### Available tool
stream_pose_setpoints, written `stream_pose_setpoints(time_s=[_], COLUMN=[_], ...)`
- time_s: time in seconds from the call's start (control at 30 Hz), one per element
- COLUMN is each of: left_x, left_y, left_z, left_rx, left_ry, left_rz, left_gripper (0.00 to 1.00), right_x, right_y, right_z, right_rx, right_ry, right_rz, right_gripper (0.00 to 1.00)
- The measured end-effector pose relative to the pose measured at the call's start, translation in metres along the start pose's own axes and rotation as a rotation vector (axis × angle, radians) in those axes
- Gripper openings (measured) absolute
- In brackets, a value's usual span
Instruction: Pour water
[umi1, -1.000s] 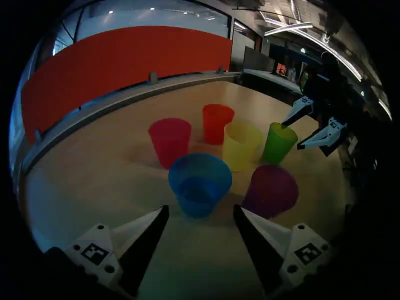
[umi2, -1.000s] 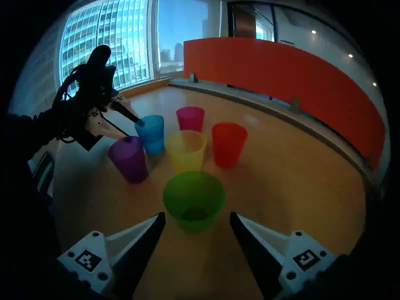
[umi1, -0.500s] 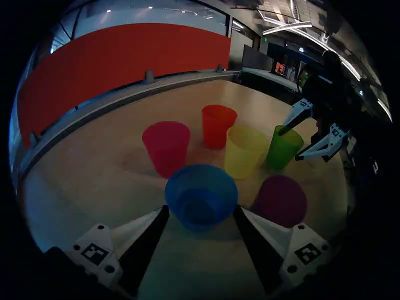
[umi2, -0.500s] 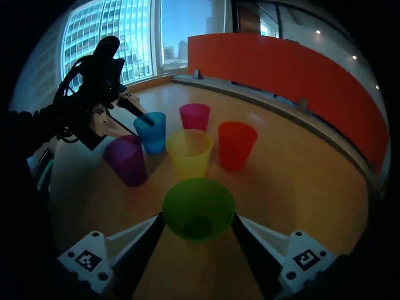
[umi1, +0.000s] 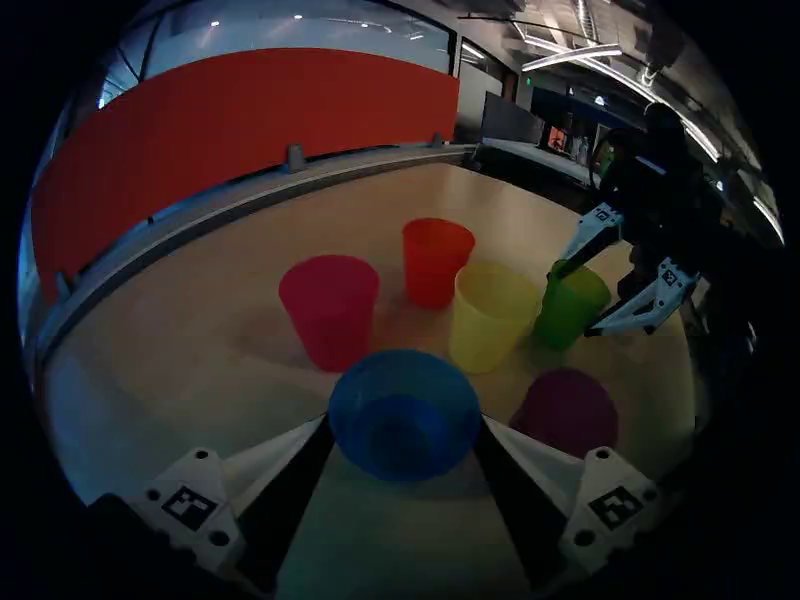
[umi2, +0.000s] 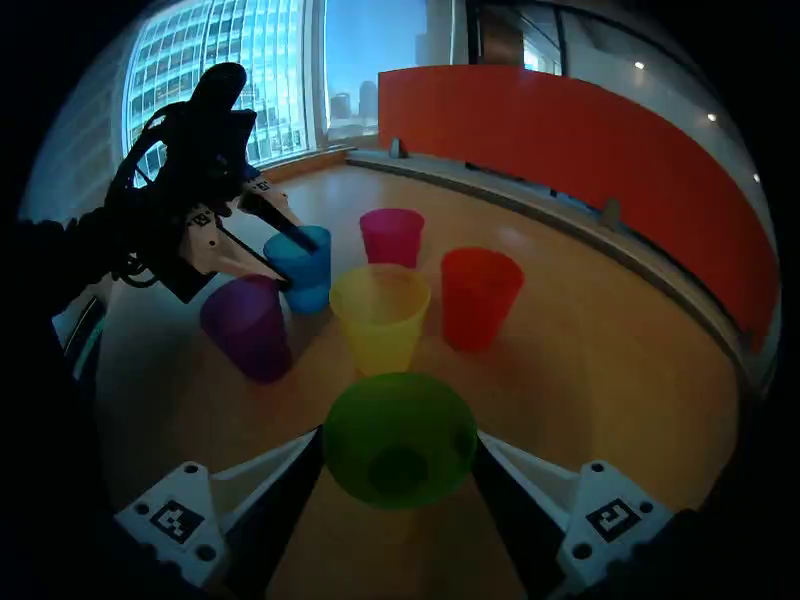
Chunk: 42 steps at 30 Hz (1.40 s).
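Several coloured plastic cups stand clustered on a wooden table. In the left gripper view the blue cup sits between the fingers of my left gripper, its rim level with both tips; the jaws are still spread wide. In the right gripper view the green cup sits the same way inside my right gripper, also open. Across the table each view shows the other tool: the right gripper straddles the green cup, and the left gripper straddles the blue cup.
Between the two held-around cups stand a yellow cup, a red cup, a pink cup and a purple cup. A low ledge and red wall panel run along the table's far side. Windows lie behind the left hand.
Both grippers moved forward over the table: the blue cup slid in between the left fingers and the green cup between the right fingers. Finger spacing looks unchanged.
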<state>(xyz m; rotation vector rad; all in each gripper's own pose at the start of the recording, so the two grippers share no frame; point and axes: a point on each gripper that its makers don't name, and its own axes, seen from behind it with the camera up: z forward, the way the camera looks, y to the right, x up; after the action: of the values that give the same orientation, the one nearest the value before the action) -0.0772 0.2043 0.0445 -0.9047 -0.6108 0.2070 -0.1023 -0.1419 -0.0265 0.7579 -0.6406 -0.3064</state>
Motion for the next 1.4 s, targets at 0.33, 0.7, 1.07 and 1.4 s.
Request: stream_pose_setpoints(time_s=[0.33,0.7,1.07,1.4], left_x=[-0.004,-0.005,-0.004,0.016], left_y=[-0.001,-0.001,0.002,0.001], left_z=[0.003,0.002,-0.004,-0.024], left_rx=[0.005,0.002,-0.005,0.015], left_ry=[-0.008,-0.014,-0.010,0.044], left_rz=[0.007,0.009,0.002,-0.004], left_gripper=[0.85,0.85,0.84,0.84], right_x=[0.001,0.001,0.013,0.030], right_y=[0.000,0.001,-0.002,-0.006], right_z=[0.001,0.000,-0.008,-0.019], right_rx=[0.002,0.002,0.015,0.009], right_ry=[-0.002,0.001,0.034,0.069], right_rz=[-0.006,0.001,0.021,0.004], right_gripper=[0.99,0.92,0.92,0.92])
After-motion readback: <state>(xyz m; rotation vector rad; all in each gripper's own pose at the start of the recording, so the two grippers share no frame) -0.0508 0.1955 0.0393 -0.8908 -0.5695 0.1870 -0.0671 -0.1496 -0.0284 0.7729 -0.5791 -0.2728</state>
